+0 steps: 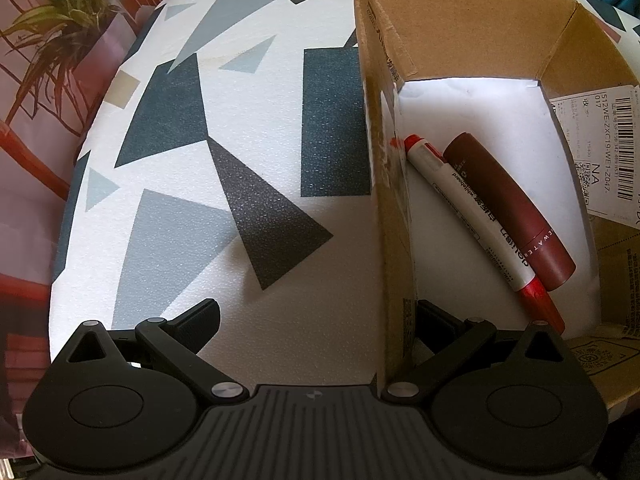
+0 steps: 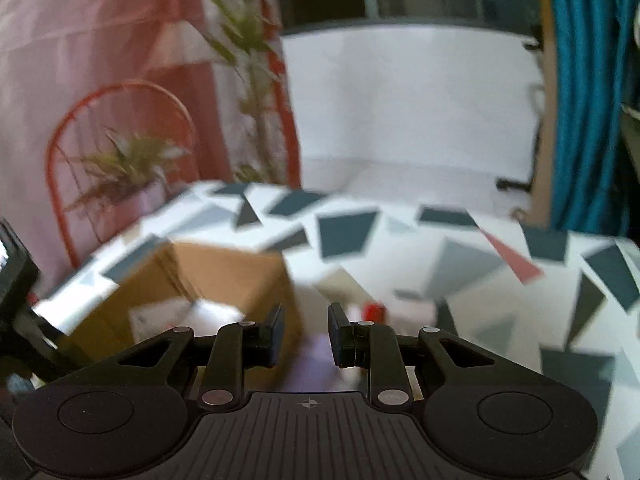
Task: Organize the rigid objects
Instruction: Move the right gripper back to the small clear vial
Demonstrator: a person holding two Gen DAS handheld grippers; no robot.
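Observation:
An open cardboard box (image 1: pixel 460 24) stands on the patterned table (image 1: pixel 248 120). Inside it lie a white whiteboard marker with red ends (image 1: pixel 472 208) and a maroon tube (image 1: pixel 512 208), side by side. My left gripper (image 1: pixel 316 306) points steeply down and is open, its fingers straddling the box's near left wall without pressing on it. In the blurred right wrist view my right gripper (image 2: pixel 306 332) is narrowly shut on a small lilac object (image 2: pixel 314 360) low between its pads, just right of the box (image 2: pixel 224 272).
A small red item (image 2: pixel 375 312) and pale things lie blurred on the table beyond the right fingers. A potted plant (image 1: pixel 60 20) and a red wire chair (image 2: pixel 120 128) stand off the table's left side. A blue curtain (image 2: pixel 580 100) hangs far right.

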